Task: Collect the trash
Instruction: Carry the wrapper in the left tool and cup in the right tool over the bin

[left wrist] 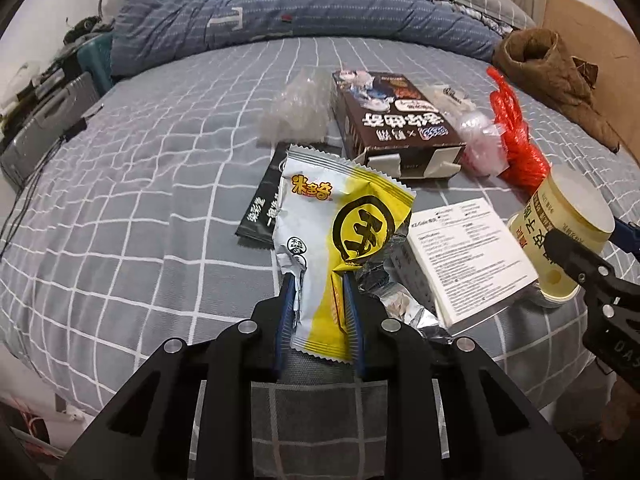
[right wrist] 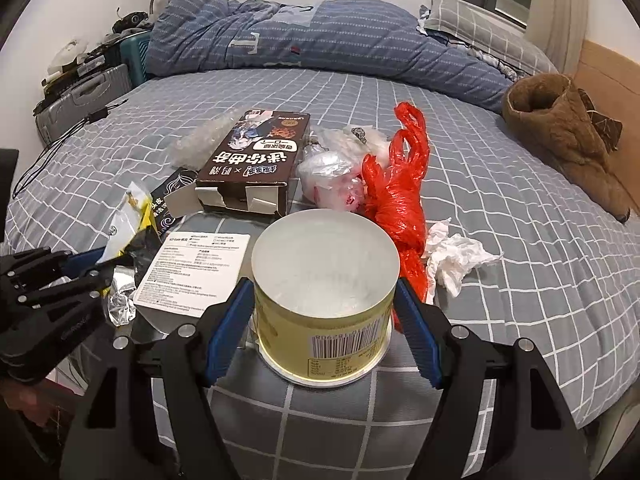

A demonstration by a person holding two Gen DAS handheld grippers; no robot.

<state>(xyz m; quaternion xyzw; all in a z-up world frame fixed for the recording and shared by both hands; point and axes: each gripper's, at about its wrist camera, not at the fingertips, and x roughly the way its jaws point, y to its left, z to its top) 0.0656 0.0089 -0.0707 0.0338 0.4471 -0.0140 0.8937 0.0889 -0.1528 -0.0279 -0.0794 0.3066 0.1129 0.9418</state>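
A yellow and white snack wrapper (left wrist: 344, 216) stands up between the blue pads of my left gripper (left wrist: 318, 280), which is shut on its lower end. In the right wrist view that gripper (right wrist: 108, 268) shows at the left edge with the wrapper (right wrist: 128, 220) in it. A pale yellow round can (right wrist: 324, 264) with a clear lid sits between the pads of my right gripper (right wrist: 322, 286), which is shut on its sides. In the left wrist view the can (left wrist: 568, 216) is tilted at the right edge.
On the grey checked bed sheet (right wrist: 520, 240) lie a brown carton (right wrist: 256, 160), a red plastic bag (right wrist: 400, 184), a crumpled tissue (right wrist: 456, 256), clear bags (left wrist: 300, 108), a white printed box (left wrist: 468, 256), a black sachet (left wrist: 260, 208) and foil (left wrist: 400, 296). A brown garment (right wrist: 560, 128) lies far right.
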